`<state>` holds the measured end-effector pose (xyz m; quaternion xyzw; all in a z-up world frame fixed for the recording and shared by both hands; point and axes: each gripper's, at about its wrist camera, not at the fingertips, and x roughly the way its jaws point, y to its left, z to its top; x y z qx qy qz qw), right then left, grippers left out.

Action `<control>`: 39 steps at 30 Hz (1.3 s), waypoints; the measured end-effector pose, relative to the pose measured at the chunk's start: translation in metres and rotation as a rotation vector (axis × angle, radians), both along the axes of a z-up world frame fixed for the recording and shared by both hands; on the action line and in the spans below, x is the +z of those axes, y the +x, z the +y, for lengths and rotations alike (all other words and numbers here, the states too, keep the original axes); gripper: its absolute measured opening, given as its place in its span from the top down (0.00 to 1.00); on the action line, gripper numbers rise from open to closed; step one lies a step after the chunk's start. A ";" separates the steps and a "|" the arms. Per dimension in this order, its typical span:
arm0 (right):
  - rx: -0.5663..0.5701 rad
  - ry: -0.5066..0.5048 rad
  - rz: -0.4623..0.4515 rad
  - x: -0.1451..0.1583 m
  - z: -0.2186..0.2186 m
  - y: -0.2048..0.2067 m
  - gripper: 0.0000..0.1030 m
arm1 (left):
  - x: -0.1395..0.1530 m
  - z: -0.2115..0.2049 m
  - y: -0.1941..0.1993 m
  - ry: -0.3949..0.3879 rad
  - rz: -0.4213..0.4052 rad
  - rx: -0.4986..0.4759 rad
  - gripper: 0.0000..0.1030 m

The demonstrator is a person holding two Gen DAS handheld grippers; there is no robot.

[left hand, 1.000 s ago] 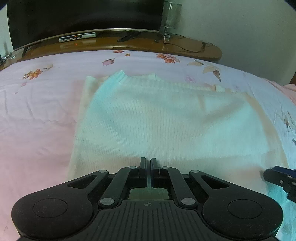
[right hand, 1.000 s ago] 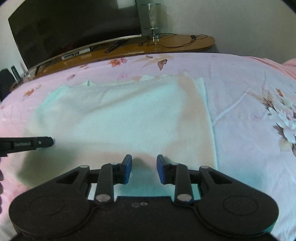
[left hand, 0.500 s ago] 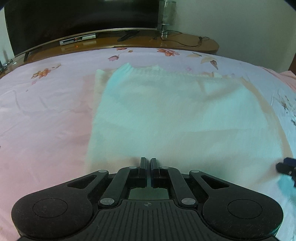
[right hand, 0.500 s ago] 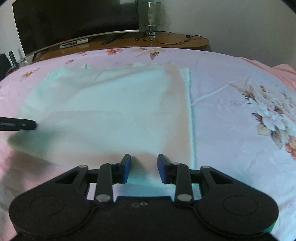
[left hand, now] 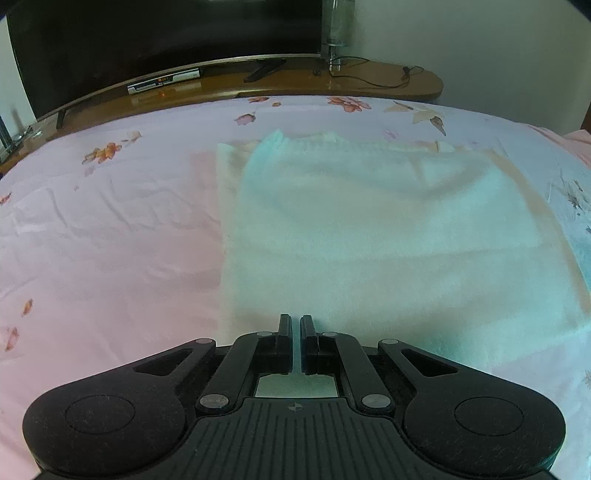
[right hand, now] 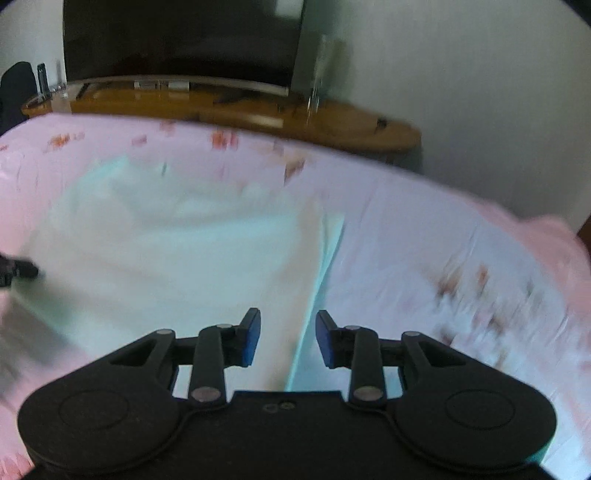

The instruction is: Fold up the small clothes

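Basically a pale white knit garment [left hand: 388,236], soft fuzzy weave with a ribbed far hem, lies folded flat into a rough rectangle on the pink floral bedsheet [left hand: 110,236]; the landmark here is the garment itself. The sheet is thin smooth cotton, lightly wrinkled to the left of the garment, printed with orange and brown flowers. The left gripper [left hand: 295,332], matte black plastic with ridged housing and slim flat fingers, sits over the garment's near edge toward its left corner, jaws pressed together with nothing visible between them. The right gripper [right hand: 288,338], same black frame but with blue rubbery pads [right hand: 251,336], hangs above the garment's right edge, jaws partly spread, pinching nothing; cloth shows through the gap below. The right wrist view is motion-blurred, details smeared. Beyond the garment's far hem runs a curved glossy wooden shelf [left hand: 369,79], with a big dark flat screen [left hand: 166,40] behind it and a clear glass cylinder [left hand: 338,26] standing upright.
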<state>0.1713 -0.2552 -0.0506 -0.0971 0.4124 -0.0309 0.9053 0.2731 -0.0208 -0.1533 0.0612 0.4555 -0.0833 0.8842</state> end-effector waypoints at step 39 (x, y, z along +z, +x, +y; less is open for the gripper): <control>0.058 0.199 0.025 -0.120 0.095 0.103 0.83 | -0.089 0.082 -0.040 -0.874 0.254 0.477 0.96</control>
